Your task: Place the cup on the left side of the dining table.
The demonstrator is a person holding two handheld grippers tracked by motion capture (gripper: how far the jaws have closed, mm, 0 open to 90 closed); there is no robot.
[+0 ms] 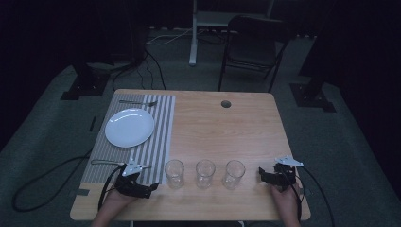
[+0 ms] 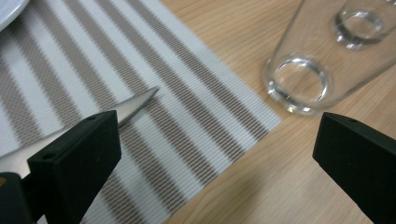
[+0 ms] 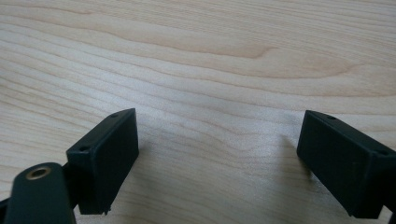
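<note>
Three empty clear glasses stand in a row near the table's front edge: left (image 1: 174,173), middle (image 1: 205,173), right (image 1: 234,174). A striped placemat (image 1: 161,137) carries a white plate (image 1: 129,127), a fork (image 1: 137,102) at its far end and a knife (image 1: 106,162) at its near end. My left gripper (image 1: 151,187) rests open at the placemat's front corner, just left of the left glass. In the left gripper view the gripper (image 2: 217,140) is open, with the knife tip (image 2: 135,105) by its left jaw and a glass base (image 2: 299,84) ahead. My right gripper (image 1: 261,174) (image 3: 217,135) is open over bare wood, right of the right glass.
The wooden table (image 1: 222,132) has a round cable hole (image 1: 226,104) near its far edge. A folding chair (image 1: 255,42) stands behind the table. Cables trail from both grippers off the front edge. A plate rim (image 2: 9,7) sits at the left gripper view's top left.
</note>
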